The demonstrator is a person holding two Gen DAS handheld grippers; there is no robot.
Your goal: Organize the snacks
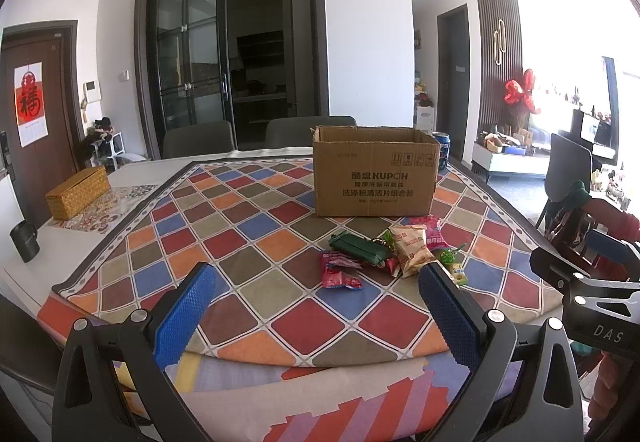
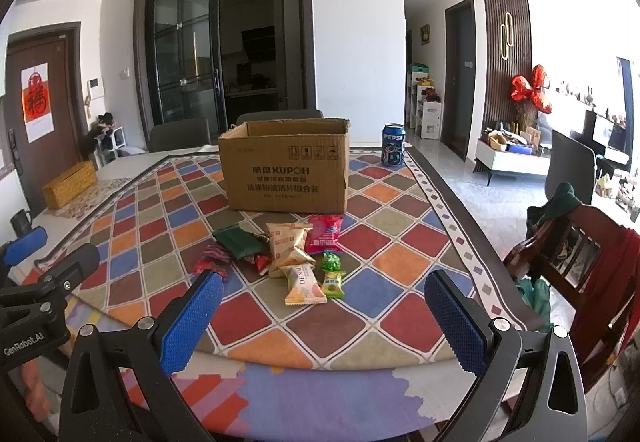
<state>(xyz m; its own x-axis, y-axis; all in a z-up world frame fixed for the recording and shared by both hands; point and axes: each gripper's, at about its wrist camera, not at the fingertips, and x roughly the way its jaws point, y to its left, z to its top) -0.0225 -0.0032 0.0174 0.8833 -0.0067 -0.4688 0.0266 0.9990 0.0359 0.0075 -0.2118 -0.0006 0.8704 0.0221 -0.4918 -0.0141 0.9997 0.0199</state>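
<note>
Snacks lie in a loose heap on the table (image 2: 400, 322), just in front of the cardboard box (image 2: 286, 170): a tan packet (image 2: 286, 242), a pink packet (image 2: 325, 234) touching it on the box side, a pale packet (image 2: 304, 285) nearest the grippers, a small green sachet (image 2: 334, 284) beside that, a round green sweet (image 2: 331, 261), and red wrappers (image 2: 210, 262) on the left edge. A dark green pouch (image 2: 236, 243) sits among them; likely not a snack.

Box top open, nothing seen inside from here. A soda can (image 2: 394, 144) stands behind the box to its right.

Left gripper (image 1: 316, 312) and right gripper (image 2: 324, 318) both hover short of the heap, jaws spread wide, holding nothing.

Risks, as judged: packets overlap, so a closing grip may catch two at once or drag the pouch along. Slick, puffy wrappers could slip out on the lift. The grippers sit close together; reaching at once may knock them.
</note>
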